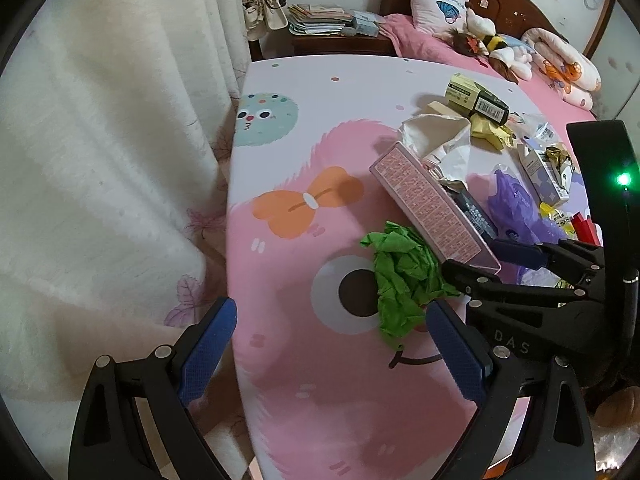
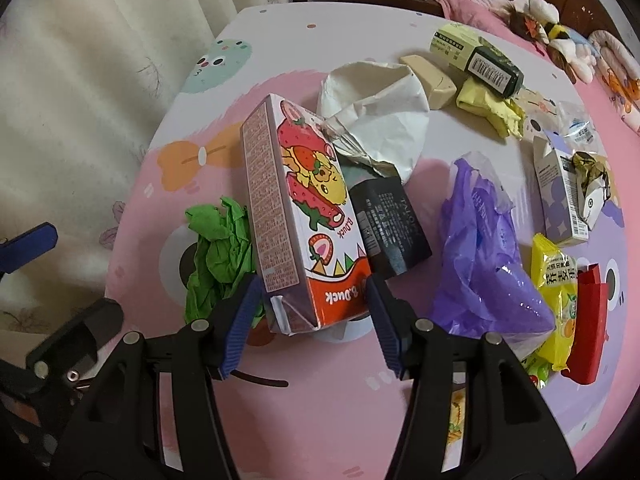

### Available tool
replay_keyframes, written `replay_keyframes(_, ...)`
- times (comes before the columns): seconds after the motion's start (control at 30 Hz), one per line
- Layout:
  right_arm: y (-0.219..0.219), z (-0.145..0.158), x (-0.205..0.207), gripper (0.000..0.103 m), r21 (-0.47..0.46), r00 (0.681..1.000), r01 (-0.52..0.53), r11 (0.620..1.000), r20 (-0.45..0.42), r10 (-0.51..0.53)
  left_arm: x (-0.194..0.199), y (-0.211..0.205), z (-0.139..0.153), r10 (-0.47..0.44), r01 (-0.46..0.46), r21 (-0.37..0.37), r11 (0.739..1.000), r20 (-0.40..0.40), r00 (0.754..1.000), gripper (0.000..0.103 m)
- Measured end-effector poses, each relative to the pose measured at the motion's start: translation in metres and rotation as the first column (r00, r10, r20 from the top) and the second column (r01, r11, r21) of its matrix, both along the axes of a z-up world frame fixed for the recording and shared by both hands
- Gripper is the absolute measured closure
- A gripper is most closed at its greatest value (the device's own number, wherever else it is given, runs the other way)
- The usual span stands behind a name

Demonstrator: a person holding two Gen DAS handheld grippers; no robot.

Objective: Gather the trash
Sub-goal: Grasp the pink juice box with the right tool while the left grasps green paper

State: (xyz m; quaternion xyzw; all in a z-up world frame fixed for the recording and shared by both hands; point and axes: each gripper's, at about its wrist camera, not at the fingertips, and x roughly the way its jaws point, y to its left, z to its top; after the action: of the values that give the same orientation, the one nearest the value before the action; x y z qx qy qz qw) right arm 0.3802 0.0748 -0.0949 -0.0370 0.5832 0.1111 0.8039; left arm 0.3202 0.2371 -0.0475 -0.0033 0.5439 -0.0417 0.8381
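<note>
The right hand-held gripper (image 2: 314,312) has its jaws spread either side of the near end of the strawberry carton (image 2: 298,216); the blue pads stand just beside its side faces, and whether they press it yet cannot be told, though a gap seems to remain on the right. The carton lies on the worktop (image 2: 328,400), its far end resting among other litter, with a crumpled green paper (image 2: 218,252) touching its left side and a black box (image 2: 390,228) just to its right. The left hand-held gripper (image 1: 330,348) hangs released over the near left part of the worktop, holding nothing, the green paper (image 1: 400,280) lying between its fingers and a little beyond them.

The step in hand looks like the grasp of the carton. The next move calls for closing the right jaws squarely on its sides and lifting it clear without dragging the green paper or the purple plastic bag (image 2: 484,248) along. No bin shows in either view.
</note>
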Motion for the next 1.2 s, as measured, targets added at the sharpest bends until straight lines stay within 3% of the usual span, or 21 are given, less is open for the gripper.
replay_keyframes(0.43,-0.005,-0.015,0.006,0.042,0.036,0.998,-0.01,0.999,-0.068,0.013,0.011,0.014,0.003,0.033,-0.034,-0.06,0.998,-0.017,0.999,0.006)
replay_keyframes(0.63,-0.024,-0.02,0.013,0.042,0.103,0.992,0.096,0.99,-0.086,-0.088,0.013,0.015,-0.003,0.033,-0.035,-0.054,0.998,-0.031,0.999,0.006)
replay_keyframes(0.73,-0.034,-0.018,0.011,0.05,0.116,0.992,0.117,0.986,-0.07,-0.11,0.014,0.012,-0.006,0.021,-0.022,-0.048,0.999,-0.036,0.999,0.006)
replay_keyframes(0.77,-0.036,-0.017,0.01,0.058,0.115,0.992,0.116,0.987,-0.067,-0.109,0.015,0.01,-0.007,0.016,-0.018,-0.046,0.999,-0.04,0.999,0.006)
replay_keyframes(1.2,-0.063,0.024,-0.033,0.061,0.123,0.982,0.177,0.977,0.041,-0.183,0.046,-0.032,-0.029,-0.02,0.012,-0.072,0.997,-0.107,0.994,0.008)
